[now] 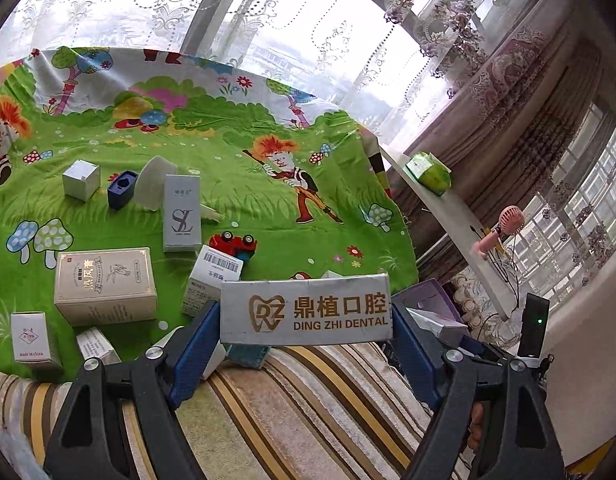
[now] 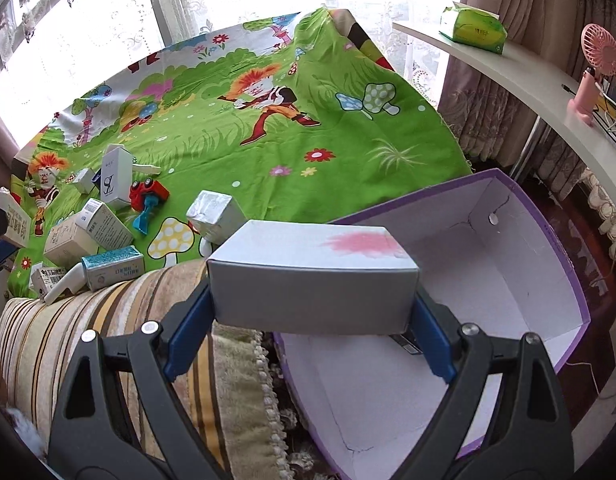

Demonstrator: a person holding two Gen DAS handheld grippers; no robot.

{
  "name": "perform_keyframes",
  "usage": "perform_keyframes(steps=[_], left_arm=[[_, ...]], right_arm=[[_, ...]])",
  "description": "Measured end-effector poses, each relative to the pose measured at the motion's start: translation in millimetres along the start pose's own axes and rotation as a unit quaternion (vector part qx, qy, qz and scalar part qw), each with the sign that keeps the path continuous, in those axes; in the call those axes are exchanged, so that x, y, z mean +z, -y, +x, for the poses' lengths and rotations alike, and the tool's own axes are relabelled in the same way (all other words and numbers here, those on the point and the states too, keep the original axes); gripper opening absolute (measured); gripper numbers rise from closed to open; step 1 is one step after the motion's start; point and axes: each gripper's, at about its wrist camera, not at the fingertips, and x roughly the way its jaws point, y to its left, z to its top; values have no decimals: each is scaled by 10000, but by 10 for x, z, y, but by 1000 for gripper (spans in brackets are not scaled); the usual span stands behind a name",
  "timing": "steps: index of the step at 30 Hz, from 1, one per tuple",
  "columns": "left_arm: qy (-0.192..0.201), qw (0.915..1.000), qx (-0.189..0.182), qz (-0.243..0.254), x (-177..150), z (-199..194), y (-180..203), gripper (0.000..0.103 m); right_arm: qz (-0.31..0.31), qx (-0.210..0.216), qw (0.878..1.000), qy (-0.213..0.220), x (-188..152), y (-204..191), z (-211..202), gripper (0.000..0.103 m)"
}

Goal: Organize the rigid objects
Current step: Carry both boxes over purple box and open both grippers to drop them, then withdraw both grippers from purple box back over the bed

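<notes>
Two boxes were gripped, one per gripper, with most of the sorting left to do.

On the left, small boxes [image 1: 105, 284] and a red toy car [image 1: 232, 243] lay scattered on the green cartoon cloth [image 1: 268, 200]. My left gripper [image 1: 306, 312] had its fingers clamped on the ends of a white dental box [image 1: 306, 310], held over the striped cushion [image 1: 288, 408]. Further right, my right gripper [image 2: 311, 312] grasped a grey box with a pink smudge [image 2: 313, 276] above the near rim of the open purple bin [image 2: 539, 292]. As far as I could see the bin was nearly empty, so I judged the task barely begun.
</notes>
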Motion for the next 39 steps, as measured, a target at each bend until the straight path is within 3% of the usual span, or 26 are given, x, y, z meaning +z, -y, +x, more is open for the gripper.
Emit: perform_keyframes(steps=[9,18,23,31,39], left_arm=[[-498,9944,-288,881,-243,232,714,83],[-1012,9820,-693,1435,-440,455,1230,84],[-1298,9760,-552,1658,-531,550,1341,86],[-742,9816,-544,1671,-490,304,1174,86],[-435,9854,-208,1634,-426,30,916,86]], right_arm=[[202,-217,9992,-262,-375,550,-205,92],[166,-282,9981,-513,-560,758,-231,93],[196,-236,9979,-573,-582,783,-225,93],[141,-176,9983,-541,-545,741,-231,93],[21,-38,9992,-408,-485,599,-273,93]])
